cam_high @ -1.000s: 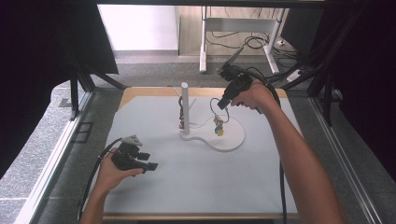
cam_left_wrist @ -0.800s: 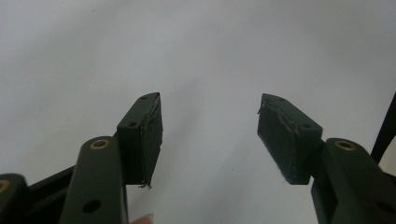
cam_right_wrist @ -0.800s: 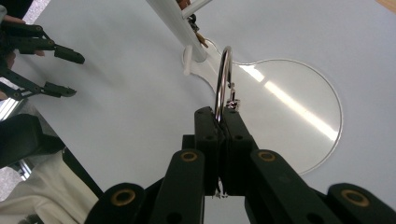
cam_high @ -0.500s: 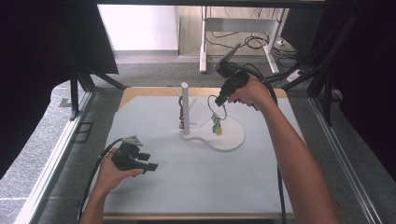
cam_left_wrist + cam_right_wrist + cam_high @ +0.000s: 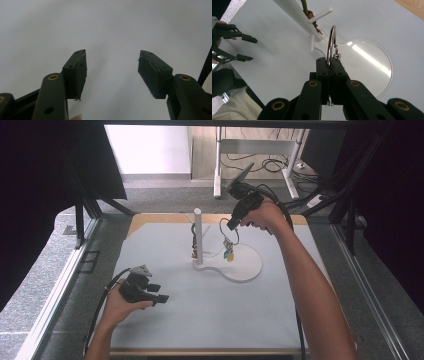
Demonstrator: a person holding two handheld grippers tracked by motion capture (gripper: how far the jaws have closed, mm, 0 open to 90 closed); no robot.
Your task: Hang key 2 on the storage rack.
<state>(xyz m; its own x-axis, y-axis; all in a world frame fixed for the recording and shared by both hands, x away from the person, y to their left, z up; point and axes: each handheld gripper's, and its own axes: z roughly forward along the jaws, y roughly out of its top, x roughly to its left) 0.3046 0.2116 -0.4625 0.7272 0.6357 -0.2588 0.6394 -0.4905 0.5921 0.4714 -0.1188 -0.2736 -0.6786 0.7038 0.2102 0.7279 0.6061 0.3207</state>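
Note:
A white stand has an upright post (image 5: 198, 234) with small side pegs (image 5: 321, 14) and a round flat base (image 5: 243, 266). My right gripper (image 5: 231, 225) hovers just right of the post, above the base, shut on a metal key ring (image 5: 227, 232). Small yellow and blue tags (image 5: 229, 254) dangle from the ring. In the right gripper view the ring (image 5: 331, 41) rises out of the shut right gripper (image 5: 330, 61) beside the post (image 5: 295, 15). My left gripper (image 5: 159, 293) rests on the mat at the front left. The left gripper (image 5: 112, 72) stands open with nothing between its pads.
A pale mat (image 5: 210, 315) covers the wooden table (image 5: 150, 218). Dark and brown items (image 5: 193, 234) hang on the post's left side. Black curtains and metal frame legs (image 5: 79, 222) flank the table. Cables (image 5: 295, 310) trail from both grippers.
My right gripper has shifted slightly up and toward the post with the ring and its tags. The left gripper has stayed where it was.

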